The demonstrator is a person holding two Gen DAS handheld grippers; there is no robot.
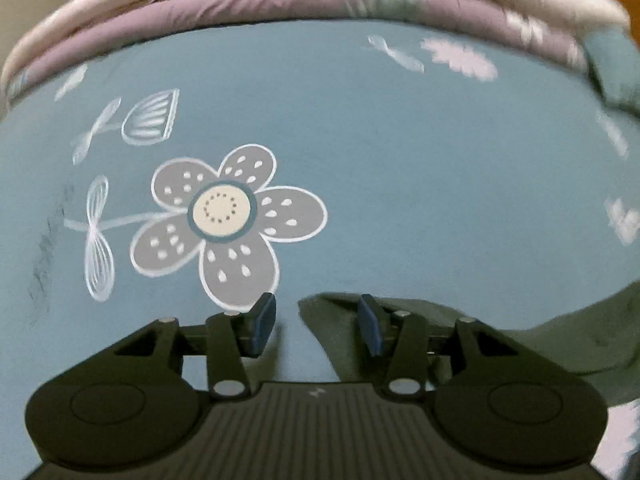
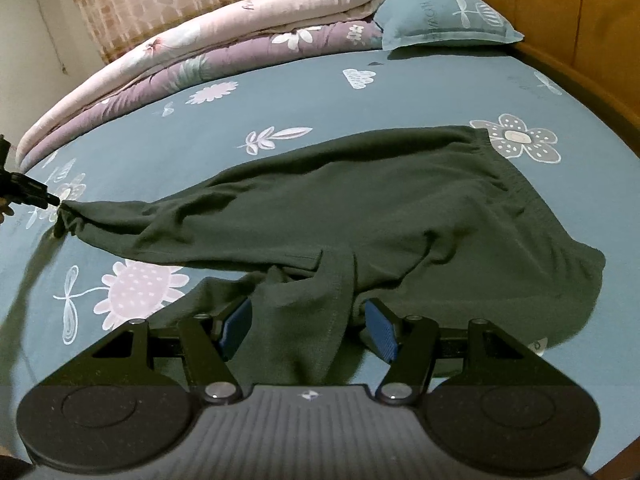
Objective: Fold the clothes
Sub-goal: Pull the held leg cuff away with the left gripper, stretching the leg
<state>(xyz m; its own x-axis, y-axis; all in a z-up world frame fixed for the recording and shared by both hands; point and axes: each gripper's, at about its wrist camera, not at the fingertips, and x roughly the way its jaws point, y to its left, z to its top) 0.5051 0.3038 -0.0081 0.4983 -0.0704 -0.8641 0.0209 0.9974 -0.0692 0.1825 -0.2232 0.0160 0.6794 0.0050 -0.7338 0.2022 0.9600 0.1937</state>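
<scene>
Left wrist view: left gripper [image 1: 316,324] jaws apart, nothing between the pads; blue sheet [image 1: 400,184] with a grey flower [image 1: 224,216] fills the frame. A corner of the dark green garment [image 1: 540,344] sits lower right, just behind the right-hand pad, not pinched. Folded quilts [image 1: 280,4] run along the top edge, blurred.

Right wrist view: right gripper [image 2: 308,328] jaws wide, straddling a ridge of the garment [image 2: 360,208] at bottom centre; pads stand off the cloth on both sides, so no grip yet. Garment, probably shorts, spreads across mid-frame, waistband at upper right, one end drawn out to a point at far left, where the left gripper [image 2: 48,199] tip is at the cloth. Pillow [image 2: 440,16] at upper right.

Step, as I judge it: lay flat before folding. To do well, close the right gripper on the ridge squarely, re-pinch the left corner at its hem, pull both ends evenly so wrinkles clear, and avoid catching the sheet.
</scene>
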